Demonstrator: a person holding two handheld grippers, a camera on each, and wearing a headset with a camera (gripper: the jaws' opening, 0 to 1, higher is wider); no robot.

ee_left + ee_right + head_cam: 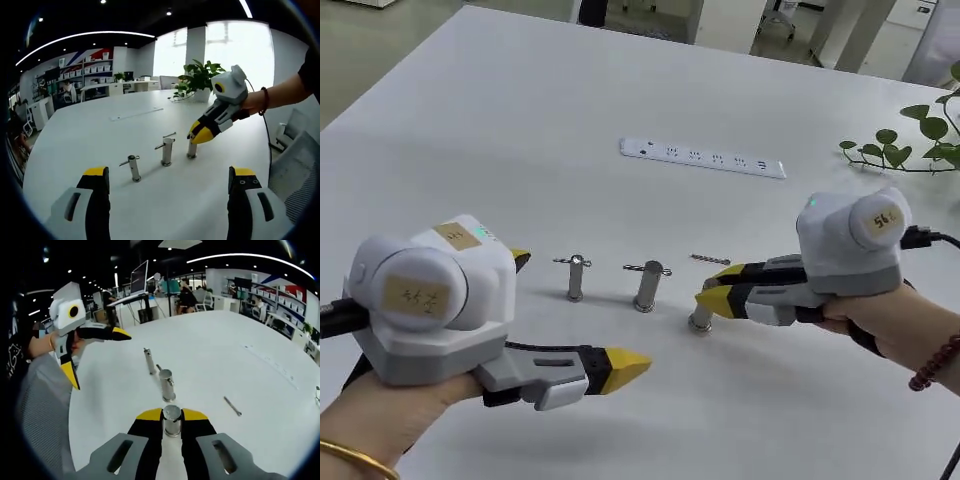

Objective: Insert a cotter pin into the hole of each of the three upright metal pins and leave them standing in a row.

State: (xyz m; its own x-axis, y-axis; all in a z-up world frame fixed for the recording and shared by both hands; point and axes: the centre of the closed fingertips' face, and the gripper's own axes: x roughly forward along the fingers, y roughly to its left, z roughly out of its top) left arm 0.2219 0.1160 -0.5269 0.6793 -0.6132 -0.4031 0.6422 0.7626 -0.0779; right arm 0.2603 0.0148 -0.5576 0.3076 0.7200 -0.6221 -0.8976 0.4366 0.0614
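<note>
— White table (520, 120): which step is in hand?
— The right gripper (717, 288) is clenched on the right metal pin (172, 421); the left gripper (169, 175) is spread open. Next, the cotter pin (710, 259) lying just beyond must be picked up and threaded.

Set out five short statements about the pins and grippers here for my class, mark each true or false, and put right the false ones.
1. The right gripper is shut on the rightmost metal pin. True.
2. All three upright pins carry a cotter pin. False: the gripped pin shows none, and a loose cotter pin lies on the table.
3. The left gripper is open and holds nothing. True.
4. The power strip lies between the person and the pins. False: it lies beyond the pins, on the far side.
5. The left pin and the middle pin stand upright, each with a cotter pin through it. True.
</note>
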